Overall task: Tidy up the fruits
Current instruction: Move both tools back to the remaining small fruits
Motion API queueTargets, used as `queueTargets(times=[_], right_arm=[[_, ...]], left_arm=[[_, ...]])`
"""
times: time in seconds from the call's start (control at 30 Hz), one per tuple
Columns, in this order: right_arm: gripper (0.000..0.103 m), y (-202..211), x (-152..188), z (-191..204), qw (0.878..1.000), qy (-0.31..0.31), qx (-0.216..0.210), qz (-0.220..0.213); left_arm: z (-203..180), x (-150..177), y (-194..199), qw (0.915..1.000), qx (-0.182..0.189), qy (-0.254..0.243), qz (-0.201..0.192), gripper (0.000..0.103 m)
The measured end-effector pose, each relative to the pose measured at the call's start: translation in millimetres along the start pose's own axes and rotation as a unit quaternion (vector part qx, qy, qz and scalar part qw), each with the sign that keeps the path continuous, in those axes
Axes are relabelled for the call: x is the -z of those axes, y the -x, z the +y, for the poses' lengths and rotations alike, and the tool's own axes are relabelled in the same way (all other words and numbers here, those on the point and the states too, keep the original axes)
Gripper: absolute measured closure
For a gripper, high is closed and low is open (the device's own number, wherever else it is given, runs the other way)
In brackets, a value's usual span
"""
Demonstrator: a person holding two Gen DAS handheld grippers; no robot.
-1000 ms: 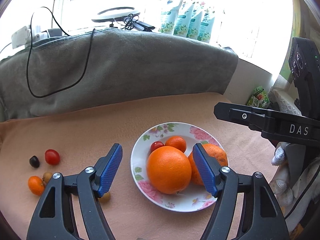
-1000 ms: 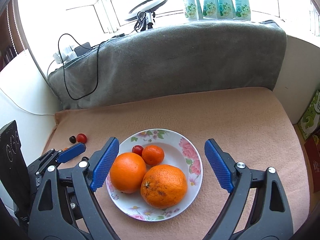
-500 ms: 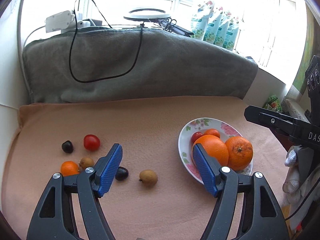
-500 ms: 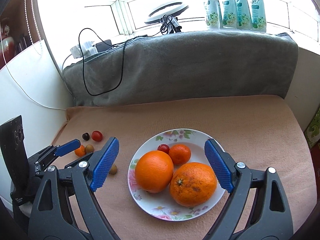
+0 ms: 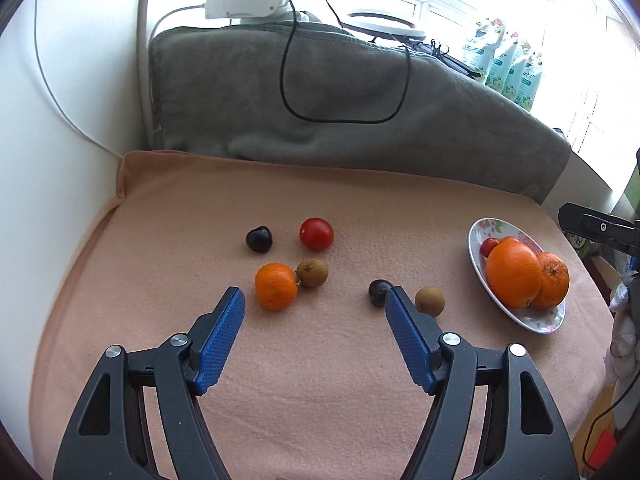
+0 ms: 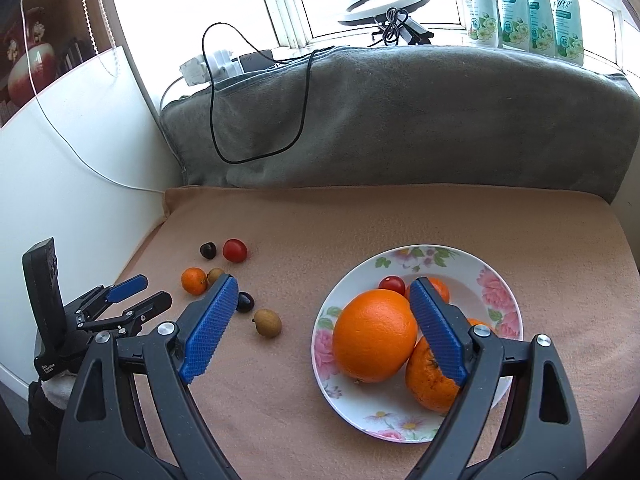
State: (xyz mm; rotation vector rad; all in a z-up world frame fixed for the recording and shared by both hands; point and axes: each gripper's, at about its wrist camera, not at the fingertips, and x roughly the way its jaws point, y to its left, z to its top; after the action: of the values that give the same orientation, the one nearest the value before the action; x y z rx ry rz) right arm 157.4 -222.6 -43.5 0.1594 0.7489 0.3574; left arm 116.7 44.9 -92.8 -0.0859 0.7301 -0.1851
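I have both claws up over the peach-coloured cloth (image 5: 320, 400) that covers the tabletop, each pointing down at a slant.

My left claw (image 5: 314, 300) stands with its jaws apart and nothing between the blue pads; only bare cloth shows in the gap. Just ahead of it lie the loose fruits: a small orange (image 5: 276, 286) touching a brown fruit (image 5: 312, 273), and beyond those a dark plum-like fruit (image 5: 259, 239) beside a red tomato (image 5: 316, 233), the 2 apart from each other. A second dark fruit (image 5: 378, 291) sits right at the tip of that claw's right-hand finger, and a second brown fruit (image 5: 429, 301) lies just past the same finger, partly hidden by it.

My right claw (image 6: 322, 286) is also spread wide and grips nothing. It hangs above the near-left edge of the floral plate (image 6: 400, 420), its right-hand finger crossing in front of the fruit there. On the plate are 2 large oranges, one smooth (image 6: 374, 340) and one rougher (image 6: 430, 380) that I see only in part behind the finger, plus a cherry tomato (image 6: 392, 284) and a small orange (image 6: 440, 288) at the back.

A grey blanket (image 6: 400, 120) is draped along the far side, with a black cable (image 6: 260, 120) looping down over it.
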Motion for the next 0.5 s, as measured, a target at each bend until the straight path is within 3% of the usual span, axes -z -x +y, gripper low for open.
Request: queueTargets(times=[0.5], right_arm=[[0.013, -32.8, -1.0, 29.0, 0.998, 0.043, -0.023, 0.035]], left_arm=[[19.2, 7.7, -17.7, 0.9995, 0.012, 0.024, 0.019, 0.031]])
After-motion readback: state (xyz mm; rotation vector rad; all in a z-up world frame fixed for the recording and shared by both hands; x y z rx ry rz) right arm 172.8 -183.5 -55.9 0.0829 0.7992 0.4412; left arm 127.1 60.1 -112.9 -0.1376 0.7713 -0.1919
